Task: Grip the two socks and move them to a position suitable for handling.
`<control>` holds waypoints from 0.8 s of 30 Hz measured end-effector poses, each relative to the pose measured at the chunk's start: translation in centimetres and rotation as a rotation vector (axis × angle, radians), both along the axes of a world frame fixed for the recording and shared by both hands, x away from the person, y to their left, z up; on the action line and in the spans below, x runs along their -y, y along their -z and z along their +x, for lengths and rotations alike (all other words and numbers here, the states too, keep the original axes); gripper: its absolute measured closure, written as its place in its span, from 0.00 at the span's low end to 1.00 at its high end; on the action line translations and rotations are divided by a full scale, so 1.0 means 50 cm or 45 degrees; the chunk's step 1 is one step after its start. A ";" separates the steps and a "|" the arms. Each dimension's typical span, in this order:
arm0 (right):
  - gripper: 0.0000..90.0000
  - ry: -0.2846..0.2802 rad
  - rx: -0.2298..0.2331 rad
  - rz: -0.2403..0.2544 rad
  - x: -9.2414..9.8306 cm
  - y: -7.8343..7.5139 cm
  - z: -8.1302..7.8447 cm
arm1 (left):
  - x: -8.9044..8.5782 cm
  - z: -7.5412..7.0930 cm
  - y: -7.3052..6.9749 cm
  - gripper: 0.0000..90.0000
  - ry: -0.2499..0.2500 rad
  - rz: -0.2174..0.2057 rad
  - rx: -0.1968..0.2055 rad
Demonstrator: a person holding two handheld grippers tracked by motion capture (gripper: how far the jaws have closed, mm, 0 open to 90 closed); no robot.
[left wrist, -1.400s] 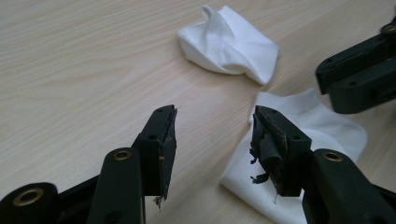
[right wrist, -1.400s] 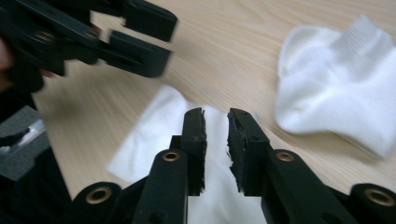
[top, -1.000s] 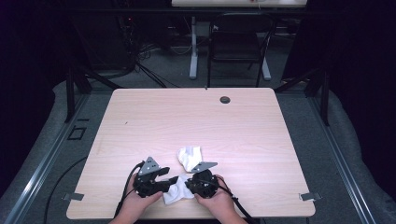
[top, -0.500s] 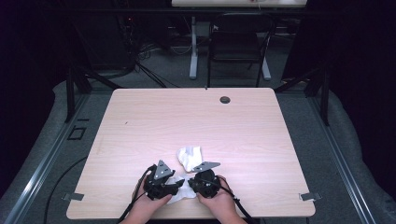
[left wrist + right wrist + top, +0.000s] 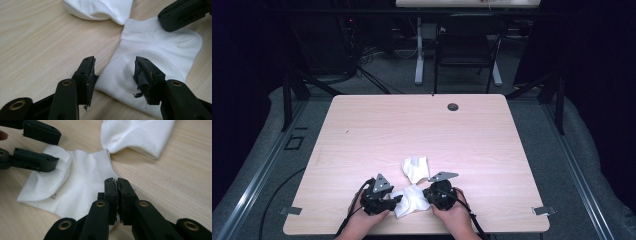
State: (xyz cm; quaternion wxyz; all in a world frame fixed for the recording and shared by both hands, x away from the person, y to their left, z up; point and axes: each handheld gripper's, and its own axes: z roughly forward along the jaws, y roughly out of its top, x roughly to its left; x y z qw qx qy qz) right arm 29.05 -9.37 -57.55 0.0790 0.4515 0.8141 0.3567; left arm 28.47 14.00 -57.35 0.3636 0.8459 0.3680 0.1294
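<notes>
Near the bench's front edge lies the near sock [image 5: 411, 200], limp and light. My right gripper [image 5: 117, 182] has just clamped its cuff edge; my left gripper [image 5: 114, 72], jaws apart but narrowing, straddles the toe end, a good place to pinch.

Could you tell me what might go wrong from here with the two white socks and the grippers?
The right gripper is pinched on the near sock at its thin edge, so the fabric might slip out if pulled. The left gripper straddles that sock's other end with jaws open; closing could bunch it. The far sock touches the near one and could drag along.
</notes>
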 end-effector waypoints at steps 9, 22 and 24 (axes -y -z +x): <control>0.94 0.036 0.001 0.001 0.008 0.000 -0.005 | 0.050 -0.025 -0.031 0.61 0.072 -0.047 0.006; 0.96 0.028 0.032 -0.019 0.010 0.001 -0.013 | 0.089 -0.031 0.008 0.68 0.014 0.018 0.024; 0.97 0.025 0.032 -0.019 0.012 0.002 -0.014 | 0.085 -0.031 0.008 0.74 0.022 0.030 0.036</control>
